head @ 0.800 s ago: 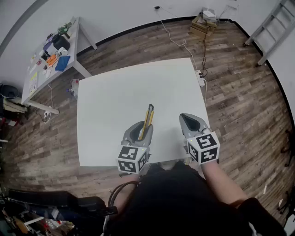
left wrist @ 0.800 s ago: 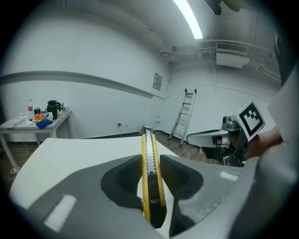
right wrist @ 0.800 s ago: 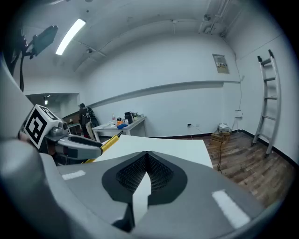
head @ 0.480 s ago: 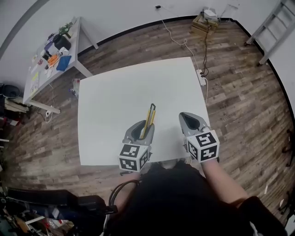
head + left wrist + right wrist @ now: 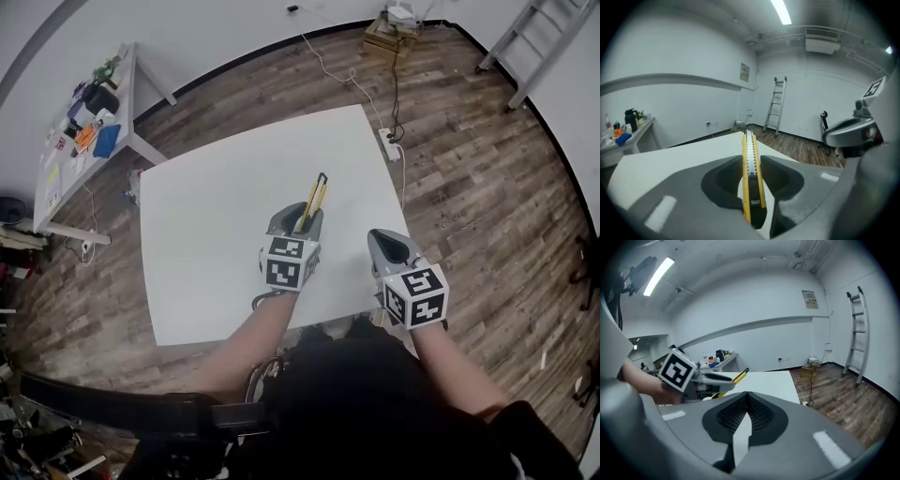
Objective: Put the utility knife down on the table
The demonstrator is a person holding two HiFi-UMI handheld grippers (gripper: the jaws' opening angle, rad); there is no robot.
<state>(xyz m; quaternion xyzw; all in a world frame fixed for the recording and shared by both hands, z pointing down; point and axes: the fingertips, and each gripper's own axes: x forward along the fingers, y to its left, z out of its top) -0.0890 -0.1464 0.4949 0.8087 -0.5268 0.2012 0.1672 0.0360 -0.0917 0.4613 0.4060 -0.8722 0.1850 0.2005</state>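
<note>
My left gripper (image 5: 302, 223) is shut on a yellow and black utility knife (image 5: 313, 199), whose long body sticks out forward past the jaws over the white table (image 5: 216, 216). In the left gripper view the knife (image 5: 751, 178) runs straight ahead between the grey jaws, above the table top. My right gripper (image 5: 390, 247) hovers near the table's right front edge with its jaws closed and nothing between them. The right gripper view shows the left gripper (image 5: 710, 383) and the knife tip (image 5: 739, 376) off to its left.
A side table (image 5: 84, 141) with bottles and coloured items stands at the far left. A ladder (image 5: 525, 47) leans at the back right. A cable (image 5: 394, 89) and a box (image 5: 398, 28) lie on the wooden floor beyond the table.
My left gripper with the knife has moved forward, further out over the table. The right gripper has stayed where it was.
</note>
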